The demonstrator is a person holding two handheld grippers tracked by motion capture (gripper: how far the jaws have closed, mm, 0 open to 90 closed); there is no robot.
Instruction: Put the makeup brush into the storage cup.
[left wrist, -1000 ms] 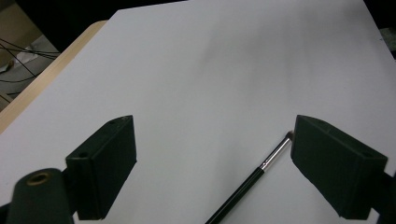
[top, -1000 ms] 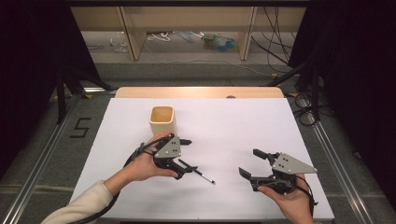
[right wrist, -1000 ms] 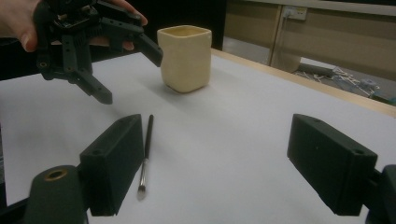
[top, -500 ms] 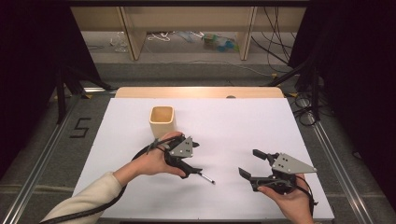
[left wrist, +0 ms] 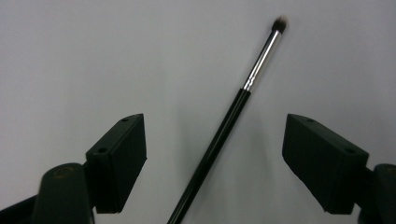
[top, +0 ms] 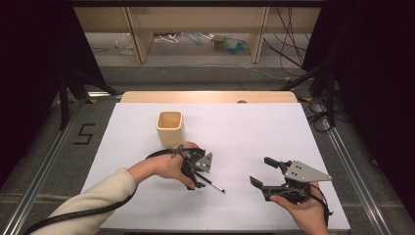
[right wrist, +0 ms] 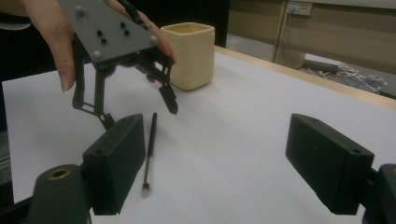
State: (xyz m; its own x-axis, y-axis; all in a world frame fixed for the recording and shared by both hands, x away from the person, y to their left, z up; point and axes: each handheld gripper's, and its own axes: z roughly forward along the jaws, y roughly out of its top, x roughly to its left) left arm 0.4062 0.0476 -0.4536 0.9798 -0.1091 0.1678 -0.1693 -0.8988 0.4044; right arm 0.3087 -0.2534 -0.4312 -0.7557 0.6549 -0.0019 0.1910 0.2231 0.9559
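You are working on a white table [top: 244,127] fronting wooden shelving; your left gripper [left wrist: 212,154], jaws apart and just closing, is straddling the brush [left wrist: 233,116], while your right gripper [right wrist: 215,163] is gaping empty near the front edge.

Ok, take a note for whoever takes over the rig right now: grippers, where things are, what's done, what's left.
Left hand-held gripper: open, jaws have just been closing, poised over the brush with the handle between them; pads not yet on it.
Right hand-held gripper: open, holding nothing, low over the table's near right part.
Brush: lying flat on the white table, bristle end pointing away from the left gripper.
Cup: upright behind the left gripper; whether anything is in it can't be told.
Done: left gripper lined up on the brush.
Left: close on the handle and lift; probably on to the cup.
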